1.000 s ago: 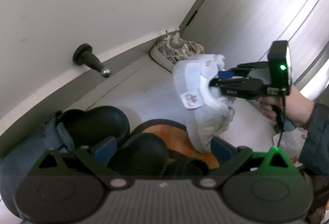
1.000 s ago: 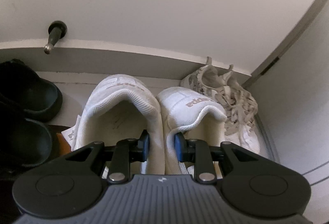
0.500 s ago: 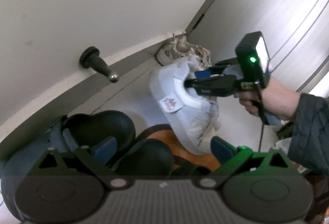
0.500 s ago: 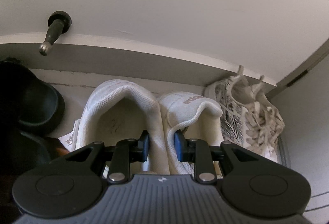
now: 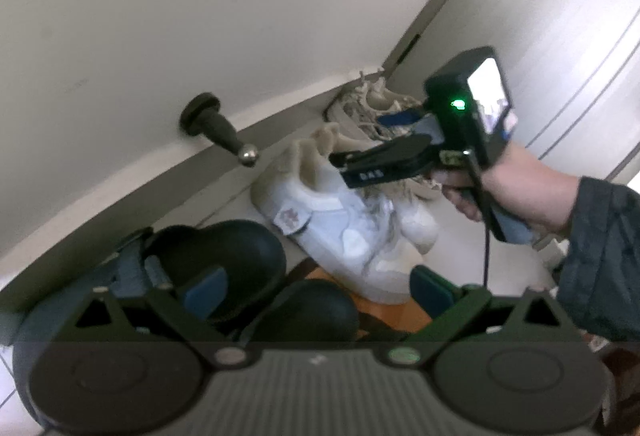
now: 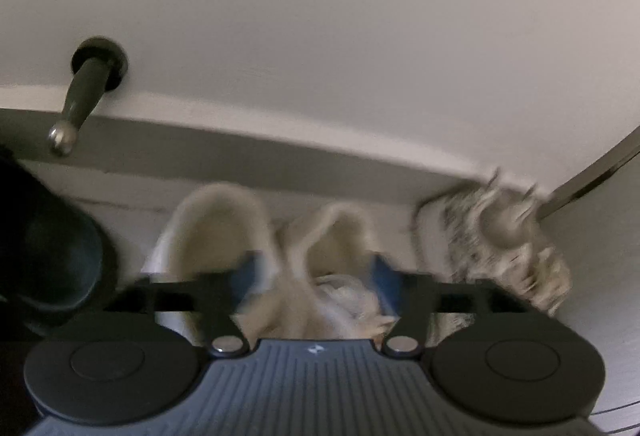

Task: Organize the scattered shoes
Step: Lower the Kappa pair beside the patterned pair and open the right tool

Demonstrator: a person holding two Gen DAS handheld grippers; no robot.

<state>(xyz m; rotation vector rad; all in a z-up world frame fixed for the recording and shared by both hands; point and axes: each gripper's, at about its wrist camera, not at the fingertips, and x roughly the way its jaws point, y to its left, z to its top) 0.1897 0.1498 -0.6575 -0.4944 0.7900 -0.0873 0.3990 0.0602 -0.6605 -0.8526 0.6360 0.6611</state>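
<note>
right claw (image 6: 316, 276): jaws just sprung wide, nothing pinched | white sneakers (image 5: 344, 232): on the floor by the baseboard, between black clogs (image 5: 224, 260) and patterned sneakers (image 6: 500, 244) | left claw (image 5: 320, 288): open, above the clogs

White sneakers (image 5: 352, 232) smooth leather-like; black clogs (image 5: 224, 256) matt rubbery; doorstop (image 6: 76, 96) metal-tipped.

Right tongs (image 6: 316, 276) newly apart, white sneakers (image 5: 352, 232) down.
</note>
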